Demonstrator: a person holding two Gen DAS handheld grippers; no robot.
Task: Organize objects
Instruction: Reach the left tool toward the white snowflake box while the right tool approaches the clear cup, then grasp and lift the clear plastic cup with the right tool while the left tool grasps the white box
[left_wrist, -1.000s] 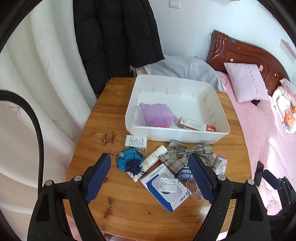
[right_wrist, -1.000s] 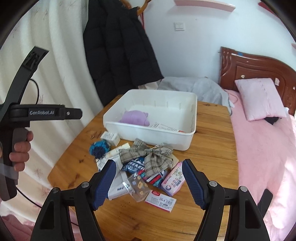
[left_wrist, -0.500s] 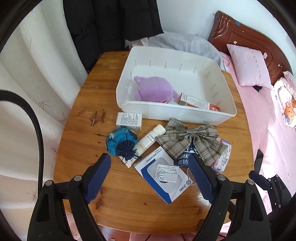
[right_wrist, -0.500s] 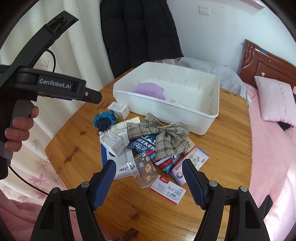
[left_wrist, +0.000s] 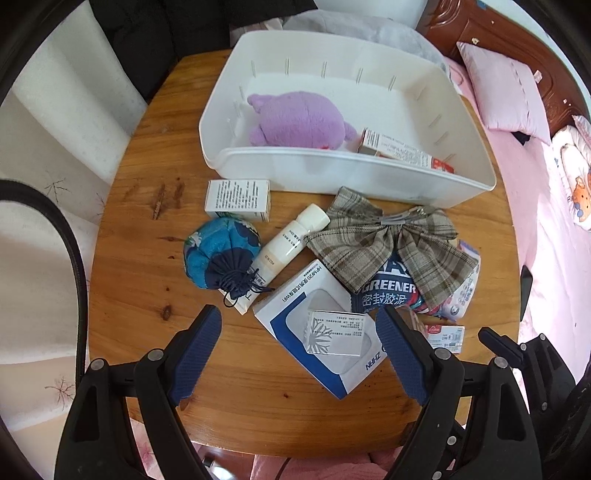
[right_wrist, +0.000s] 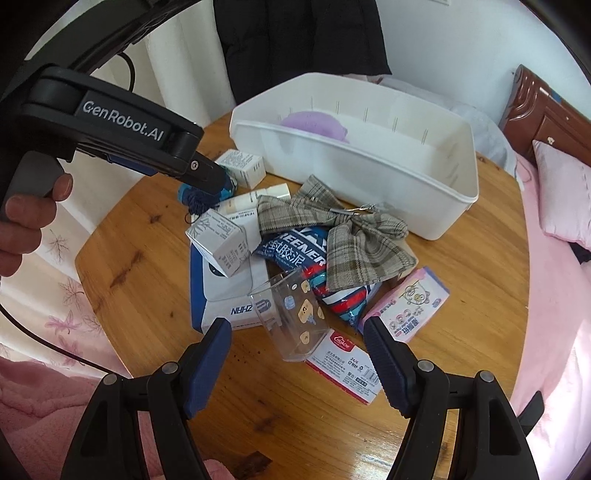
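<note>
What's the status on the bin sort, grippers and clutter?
Left gripper open, empty, above the white-and-blue box. Right gripper open, empty, above the clear case. White bin holds purple plush and carton. Plaid bow overlaps the pile.

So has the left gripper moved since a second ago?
Yes. The left gripper has come down toward the table; the white bin looms larger.

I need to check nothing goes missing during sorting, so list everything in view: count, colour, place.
bin: 1, white, table's far side
plush toy: 1, purple, in bin
carton: 1, red-white, in bin
small boxes: 2, white, by bin and on flat box
pouch: 1, blue, table
tube: 1, white, table
bow: 1, plaid, on packet
flat box: 1, blue-white, near edge
clear box: 1, near edge
left gripper: open
right gripper: open
</note>
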